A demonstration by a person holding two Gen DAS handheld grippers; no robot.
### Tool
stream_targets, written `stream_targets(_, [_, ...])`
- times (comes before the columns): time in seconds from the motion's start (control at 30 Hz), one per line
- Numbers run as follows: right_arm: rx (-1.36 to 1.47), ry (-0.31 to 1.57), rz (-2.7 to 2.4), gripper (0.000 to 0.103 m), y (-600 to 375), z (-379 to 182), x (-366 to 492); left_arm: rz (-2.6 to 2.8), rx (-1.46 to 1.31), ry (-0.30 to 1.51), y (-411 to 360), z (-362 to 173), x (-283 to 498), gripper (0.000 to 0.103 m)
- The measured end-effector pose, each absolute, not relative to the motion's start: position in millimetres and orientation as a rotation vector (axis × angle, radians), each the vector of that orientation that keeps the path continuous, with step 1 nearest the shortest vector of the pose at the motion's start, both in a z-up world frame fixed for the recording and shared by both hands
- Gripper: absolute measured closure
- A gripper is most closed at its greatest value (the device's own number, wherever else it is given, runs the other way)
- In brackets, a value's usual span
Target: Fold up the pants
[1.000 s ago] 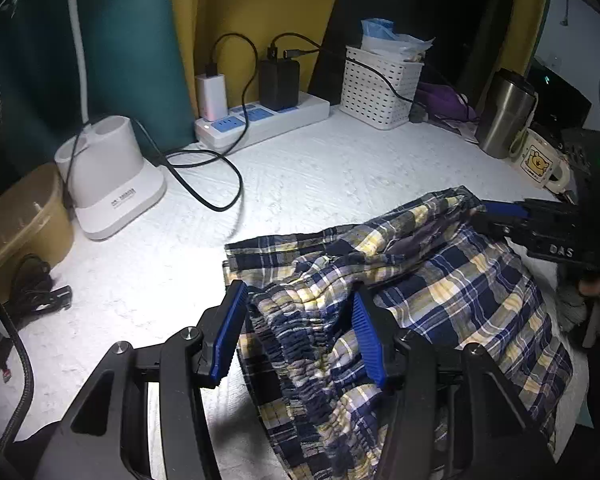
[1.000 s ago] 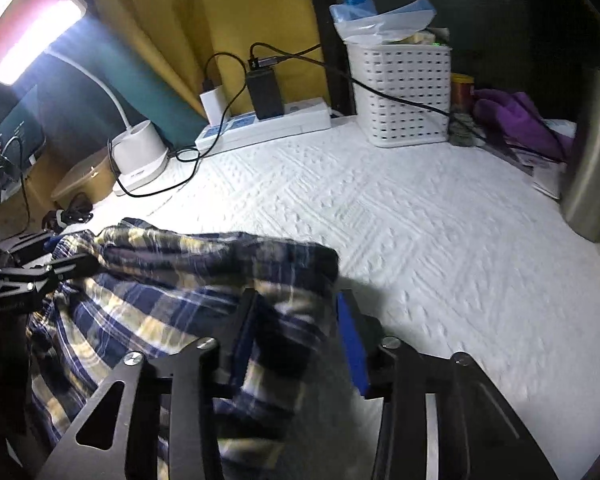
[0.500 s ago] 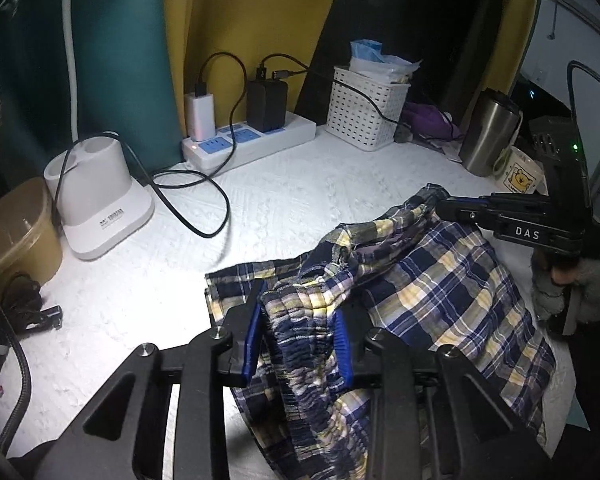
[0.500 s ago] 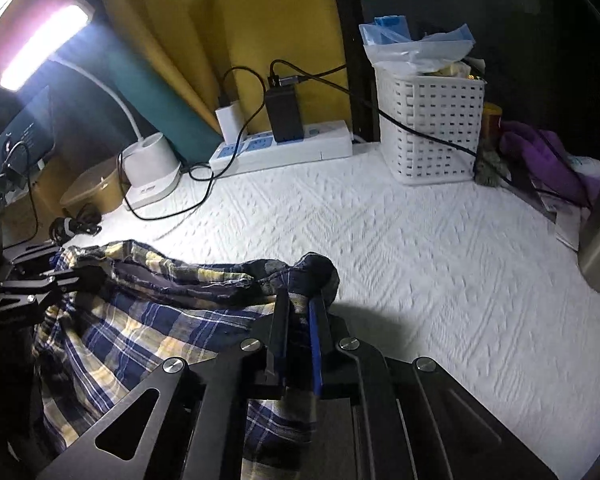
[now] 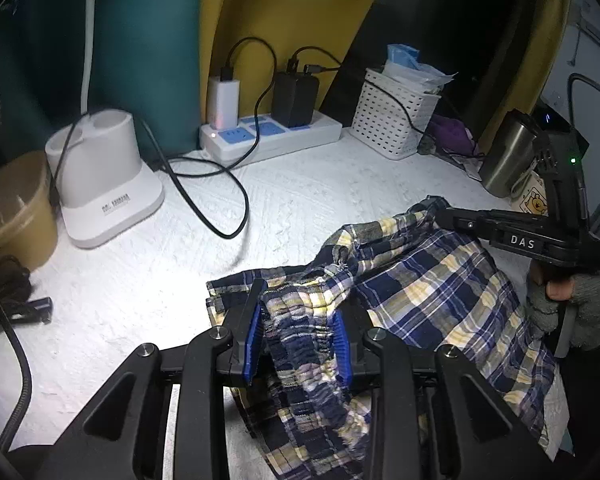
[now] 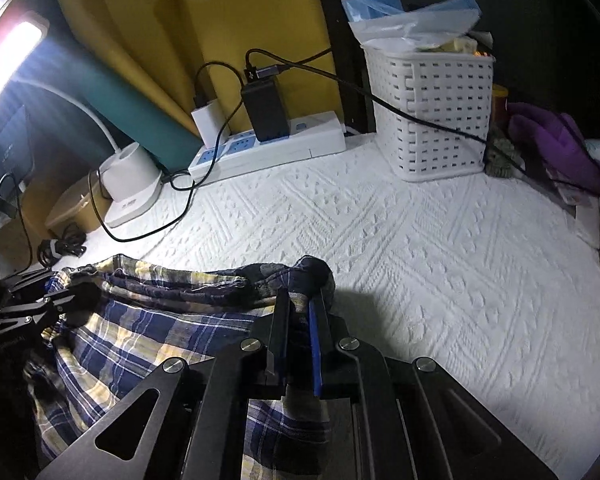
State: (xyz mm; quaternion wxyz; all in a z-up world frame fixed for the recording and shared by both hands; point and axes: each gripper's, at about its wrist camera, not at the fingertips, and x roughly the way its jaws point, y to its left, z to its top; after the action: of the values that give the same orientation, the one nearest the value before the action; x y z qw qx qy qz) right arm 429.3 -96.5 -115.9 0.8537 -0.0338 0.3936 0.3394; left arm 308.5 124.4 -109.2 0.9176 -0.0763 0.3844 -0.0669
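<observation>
Blue, yellow and white plaid pants [image 5: 428, 292] lie bunched on the white textured cover [image 5: 292, 200]. My left gripper [image 5: 298, 324] is shut on the gathered elastic waistband, which bulges between its blue pads. In the right wrist view my right gripper [image 6: 300, 312] is shut on the far corner of the pants [image 6: 148, 320], the cloth pinched thin between its pads. The left wrist view shows the right gripper [image 5: 440, 212] at the right, held by a gloved hand [image 5: 572, 308]. The stretch of waistband between the two grippers is raised a little off the cover.
Along the back stand a white lamp base [image 5: 100, 188], a power strip [image 5: 268, 136] with chargers and trailing black cables, and a white woven basket [image 5: 392, 124]. A steel tumbler [image 5: 508, 156] and a mug stand at the right. A tan box [image 5: 12, 208] sits at the left.
Both grippers have closed on the pants: the left on the waistband, the right on the far corner. The cloth between them has lifted and bunched up.
</observation>
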Motion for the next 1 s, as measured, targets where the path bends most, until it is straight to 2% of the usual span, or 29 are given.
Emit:
stream_targets(0.47, [-0.123,0.857,0.699,0.093,-79,-123,442,-0.078,-0.259,0.803,147,-127,315,0.072])
stream_targets(0.57, [-0.133,0.857,0.683,0.085,-80,-122,443,-0.082,-0.284,0.811,151,-131,317,0.072])
stream_targets(0.63, [-0.139,0.854,0.644,0.063,-84,-122,444,-0.072,-0.267,0.808,148,-130,315,0.072])
stream_targets(1.0, [-0.131,0.804,0.504,0.061,-128,-110,444,-0.065,-0.288,0.812,151,-130,313,0.072])
